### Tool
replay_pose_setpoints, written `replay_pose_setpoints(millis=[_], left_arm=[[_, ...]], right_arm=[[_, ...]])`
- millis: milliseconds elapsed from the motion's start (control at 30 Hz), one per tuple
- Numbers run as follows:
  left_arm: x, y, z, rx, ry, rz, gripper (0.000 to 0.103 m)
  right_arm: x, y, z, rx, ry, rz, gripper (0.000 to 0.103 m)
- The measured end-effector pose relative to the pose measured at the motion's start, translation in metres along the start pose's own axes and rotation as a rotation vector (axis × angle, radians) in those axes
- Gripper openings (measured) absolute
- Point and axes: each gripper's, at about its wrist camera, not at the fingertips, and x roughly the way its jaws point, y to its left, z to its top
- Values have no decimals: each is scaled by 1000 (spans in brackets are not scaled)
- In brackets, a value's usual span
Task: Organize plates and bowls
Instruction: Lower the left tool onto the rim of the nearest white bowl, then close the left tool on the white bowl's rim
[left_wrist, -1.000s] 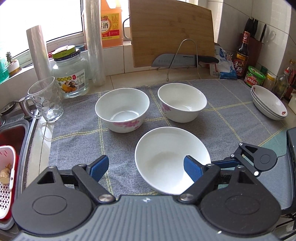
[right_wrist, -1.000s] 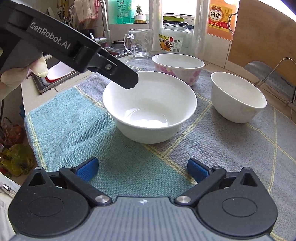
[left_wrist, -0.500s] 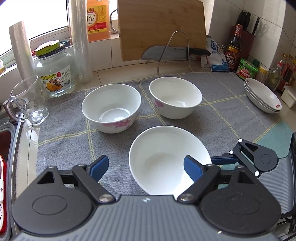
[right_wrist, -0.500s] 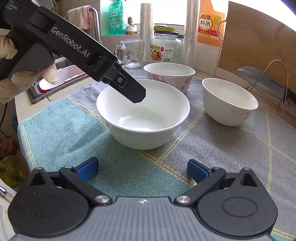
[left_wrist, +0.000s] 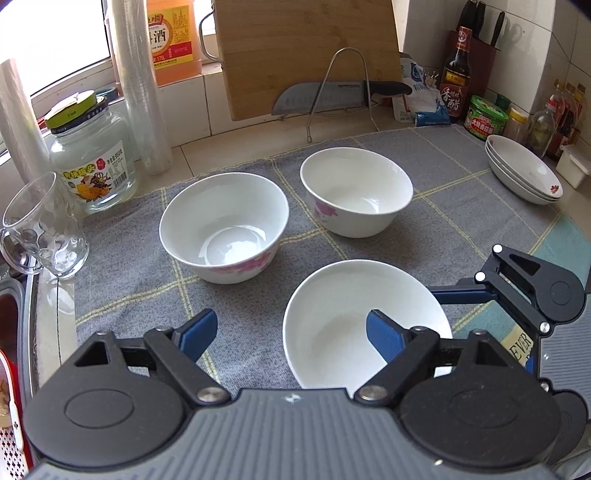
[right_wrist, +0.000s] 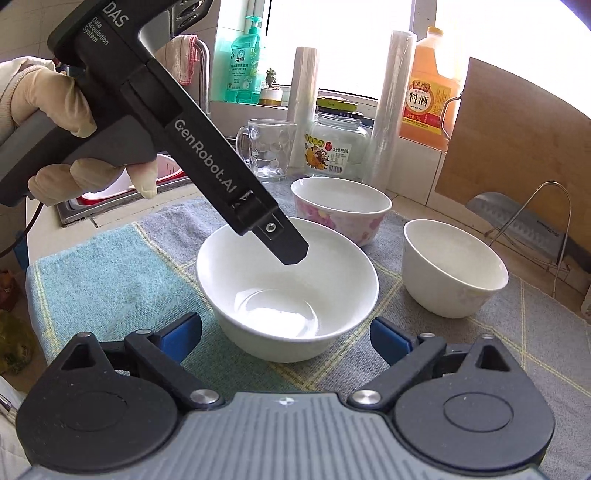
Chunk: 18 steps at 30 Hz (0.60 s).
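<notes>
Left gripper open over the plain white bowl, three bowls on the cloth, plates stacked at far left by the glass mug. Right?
Not quite: the stacked plates sit at far right by the condiment jars, per the left wrist view. The left gripper, plain white bowl and cloth are as stated.

Plain bowl (left_wrist: 343, 317) near rim hidden behind left gripper (left_wrist: 291, 334) — labels unreadable.

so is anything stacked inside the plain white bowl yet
No, the plain white bowl is empty, with the left gripper open above it.
</notes>
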Motion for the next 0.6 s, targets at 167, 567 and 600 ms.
replay_pose_setpoints(millis=[167,567,600], left_arm=[[6,1,1,2,35,-39,76],[15,-4,7,50,103,-129,45],[16,-3,7,53,110,-133,45]], right_arm=[[1,-1,1,5,8,-8,87],[-2,-2,2,21,12,-3,87],[-2,-2,2,21,11,-2,87]])
